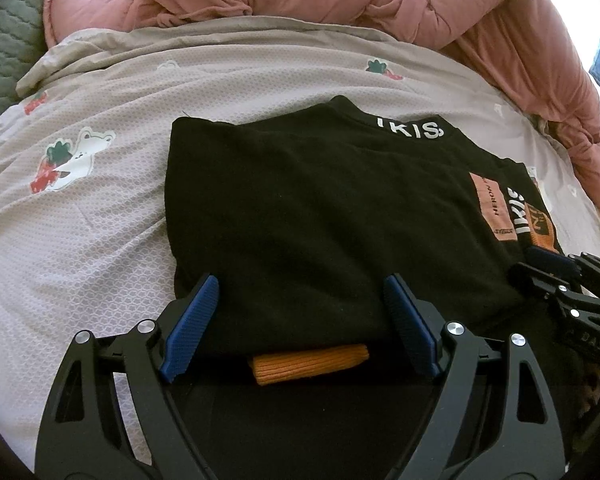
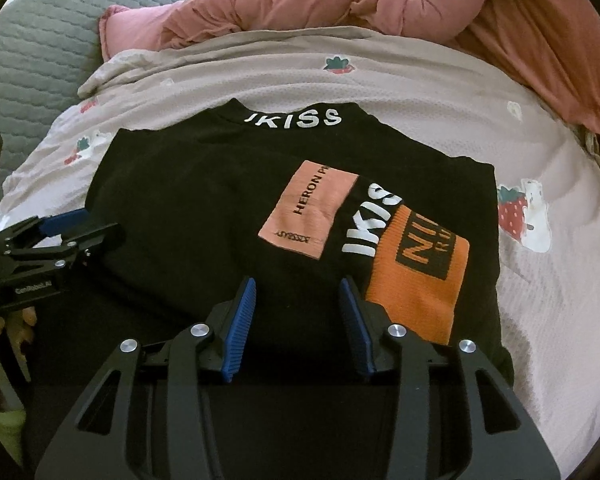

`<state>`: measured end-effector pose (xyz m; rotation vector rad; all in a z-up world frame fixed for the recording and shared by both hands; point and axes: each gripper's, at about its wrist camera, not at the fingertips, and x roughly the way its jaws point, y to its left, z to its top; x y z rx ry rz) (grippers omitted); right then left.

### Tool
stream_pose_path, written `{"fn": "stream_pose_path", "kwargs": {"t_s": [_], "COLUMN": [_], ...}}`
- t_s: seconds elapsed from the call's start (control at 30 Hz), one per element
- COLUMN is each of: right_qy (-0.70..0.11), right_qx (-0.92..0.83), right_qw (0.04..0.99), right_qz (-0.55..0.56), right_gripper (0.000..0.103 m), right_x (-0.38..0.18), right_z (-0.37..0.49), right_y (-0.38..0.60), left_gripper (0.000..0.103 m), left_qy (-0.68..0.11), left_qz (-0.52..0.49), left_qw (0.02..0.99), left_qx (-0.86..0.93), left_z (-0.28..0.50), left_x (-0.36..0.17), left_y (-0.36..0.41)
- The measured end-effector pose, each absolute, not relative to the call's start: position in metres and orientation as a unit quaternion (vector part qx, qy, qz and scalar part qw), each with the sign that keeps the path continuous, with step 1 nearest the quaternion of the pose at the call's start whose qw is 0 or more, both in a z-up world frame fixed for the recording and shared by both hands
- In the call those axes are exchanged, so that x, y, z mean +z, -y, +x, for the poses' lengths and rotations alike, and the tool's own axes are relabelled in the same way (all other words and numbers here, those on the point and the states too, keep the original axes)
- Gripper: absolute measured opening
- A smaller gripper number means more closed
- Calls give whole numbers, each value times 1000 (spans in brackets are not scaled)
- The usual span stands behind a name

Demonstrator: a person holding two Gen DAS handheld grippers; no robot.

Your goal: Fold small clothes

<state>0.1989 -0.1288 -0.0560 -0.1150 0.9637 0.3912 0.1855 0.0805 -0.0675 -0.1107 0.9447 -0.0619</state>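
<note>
Left wrist view — both grippers at shirt's point(image 1: 320, 208) near hem.
Left gripper point(image 1: 300, 320) wide open, right gripper point(image 2: 298, 320) half open, both empty — shirt ahead, collar far.

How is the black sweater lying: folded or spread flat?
Folded: the black sweater forms a compact block, an orange cuff laid across its front.

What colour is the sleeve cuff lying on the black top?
Orange with black lettering, clearest in the right wrist view: cuff.
</note>
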Motion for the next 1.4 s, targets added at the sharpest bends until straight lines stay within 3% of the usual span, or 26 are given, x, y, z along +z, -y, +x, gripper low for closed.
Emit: {"fn": "stream_pose_path", "kwargs": {"t_s": [0.13,1.17,1.4], "right_qy": [-454,-422,-410], "right_qx": [195,188,182], "right_qw": [869,887,894], "right_qz": [-35,-8,-4], "right_gripper": [52,68,77], "right_x": [-51,-25,-16], "right_z": [195,183,179], "right_y": [132,142,150], "left_gripper": [77,77,77], "left_qy": [-454,-420,-405], "left_qz": [-56,-70,-79], "left_qw": [889,905,910], "left_qx": [-30,-25,-23], "left_z": [185,168,163], "left_x": [-66,-34,-27], "left_y": [-81,-97,-100]}}
